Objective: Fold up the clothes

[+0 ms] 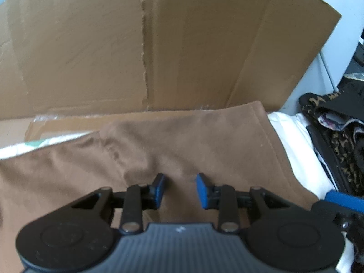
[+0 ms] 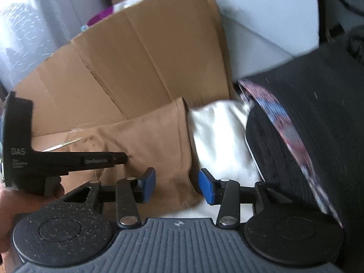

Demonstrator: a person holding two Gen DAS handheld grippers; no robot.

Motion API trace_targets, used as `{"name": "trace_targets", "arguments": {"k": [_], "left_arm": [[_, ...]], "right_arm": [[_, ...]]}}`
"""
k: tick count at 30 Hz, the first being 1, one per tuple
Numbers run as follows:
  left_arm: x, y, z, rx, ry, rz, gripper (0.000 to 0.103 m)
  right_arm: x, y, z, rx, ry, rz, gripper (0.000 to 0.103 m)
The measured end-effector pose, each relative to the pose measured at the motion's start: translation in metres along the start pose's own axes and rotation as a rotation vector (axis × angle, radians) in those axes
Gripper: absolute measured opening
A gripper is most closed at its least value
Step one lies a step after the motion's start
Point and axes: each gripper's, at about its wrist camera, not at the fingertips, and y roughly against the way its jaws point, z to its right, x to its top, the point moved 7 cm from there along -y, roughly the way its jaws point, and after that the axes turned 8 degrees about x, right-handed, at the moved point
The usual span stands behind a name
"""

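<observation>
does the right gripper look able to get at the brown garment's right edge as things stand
Probably yes. The right gripper is open, and the brown garment has its hemmed edge lying between the fingers, on the white cloth, with nothing covering it.

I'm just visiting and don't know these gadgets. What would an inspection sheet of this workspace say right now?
Surface: white bedding under the clothes.
Job's things: brown garment spread out, wrinkled, its hem beside the white bedding.
Clutter: black patterned clothes piled to the right; flattened cardboard propped behind.
Grippers: left gripper open over the brown garment, holding nothing; right gripper open above the garment's edge, holding nothing.
Cables: nothing seen.
Surroundings: pale wall; the rest is too blurred to name.
</observation>
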Motion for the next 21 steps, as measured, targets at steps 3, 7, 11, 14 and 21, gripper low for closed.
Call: {"name": "trace_targets", "arguments": {"k": [3,7,11,14,21], "left_arm": [[0.006,-0.005,0.000,-0.008,-0.016,0.006,0.035],[0.013,-0.009,0.000,-0.041,-0.036,0.023,0.035],[0.018,-0.007,-0.004,-0.071,-0.043,0.033,0.035],[0.021,-0.004,-0.014,-0.075,-0.042,0.040,0.035],[0.023,-0.009,-0.040,-0.054,-0.044,0.032,0.033]], "right_arm": [[0.008,-0.009,-0.001,0.005,0.024,0.012,0.052],[0.015,-0.029,0.008,0.001,-0.015,-0.013,0.052],[0.024,-0.051,0.015,-0.003,-0.052,-0.027,0.052],[0.030,-0.068,0.019,0.003,-0.076,-0.045,0.053],[0.049,-0.089,0.025,0.018,-0.103,-0.036,0.053]]}}
